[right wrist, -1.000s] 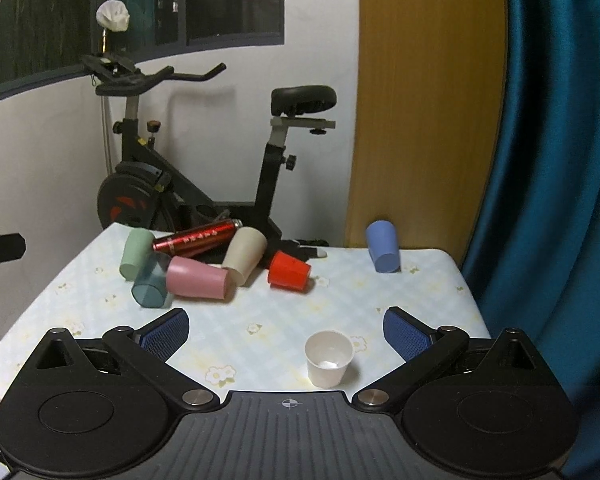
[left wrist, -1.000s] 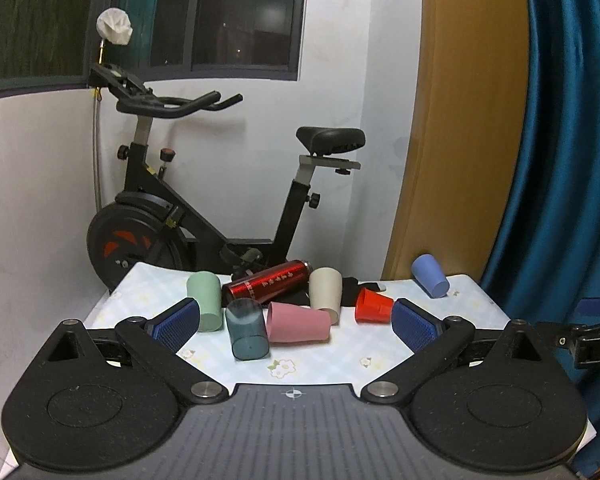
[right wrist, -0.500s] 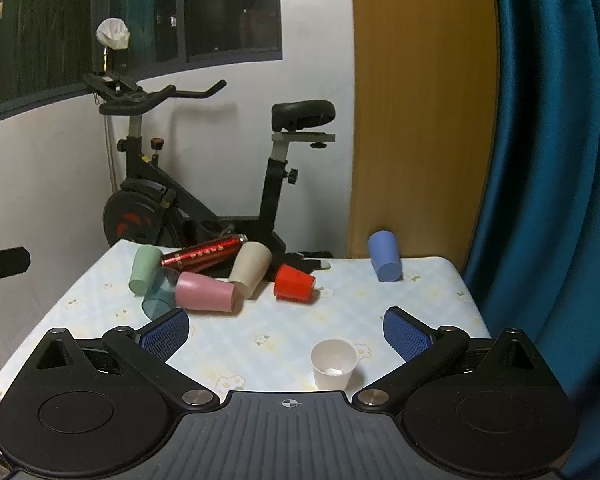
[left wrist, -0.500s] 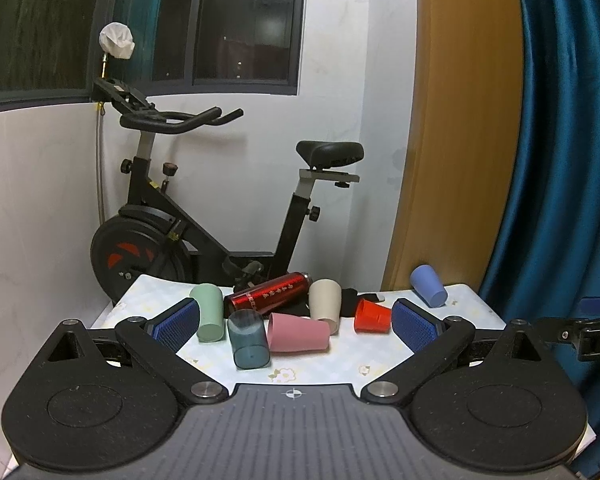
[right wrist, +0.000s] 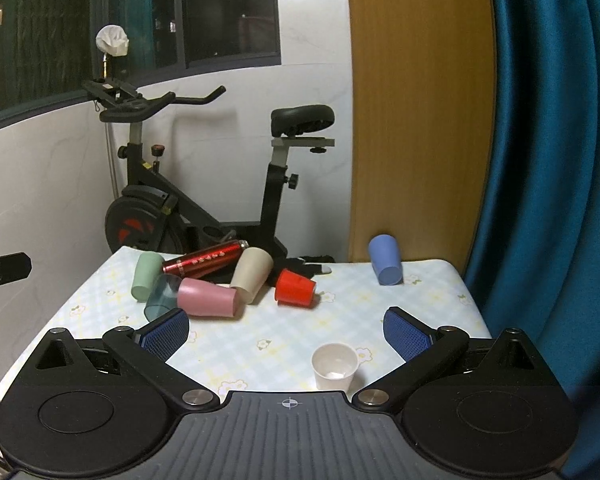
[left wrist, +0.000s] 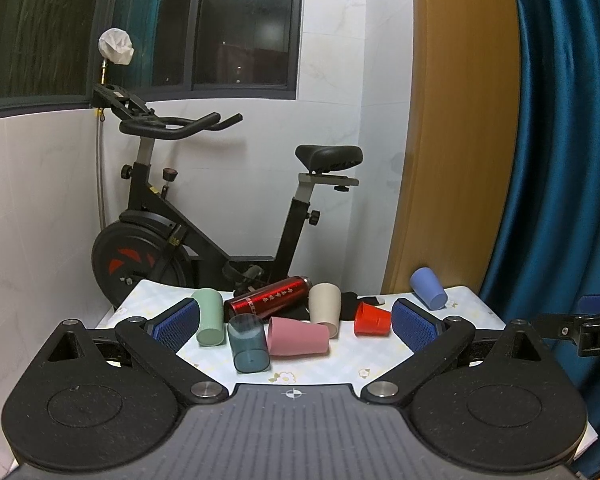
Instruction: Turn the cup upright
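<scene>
Several cups lie on their sides on the flowered tablecloth (right wrist: 260, 332): green (right wrist: 145, 276), teal (right wrist: 162, 296), pink (right wrist: 208, 297), beige (right wrist: 252, 274), red (right wrist: 295, 289) and blue (right wrist: 386, 265). A small white cup (right wrist: 335, 366) stands upright near my right gripper (right wrist: 286, 330), which is open and empty just behind it. My left gripper (left wrist: 296, 322) is open and empty, held back from the pile of cups: green (left wrist: 210, 317), teal (left wrist: 248, 343), pink (left wrist: 298, 337), beige (left wrist: 325, 309), red (left wrist: 373, 319), blue (left wrist: 429, 289).
A red metal bottle (right wrist: 205, 264) lies across the pile. A black cloth (right wrist: 306, 266) lies behind the red cup. An exercise bike (right wrist: 204, 184) stands behind the table. A wooden panel (right wrist: 416, 120) and blue curtain (right wrist: 548, 160) are at the right.
Both grippers have drawn back and tilted up a little, so the table sits lower in both views. The cups have not moved.
</scene>
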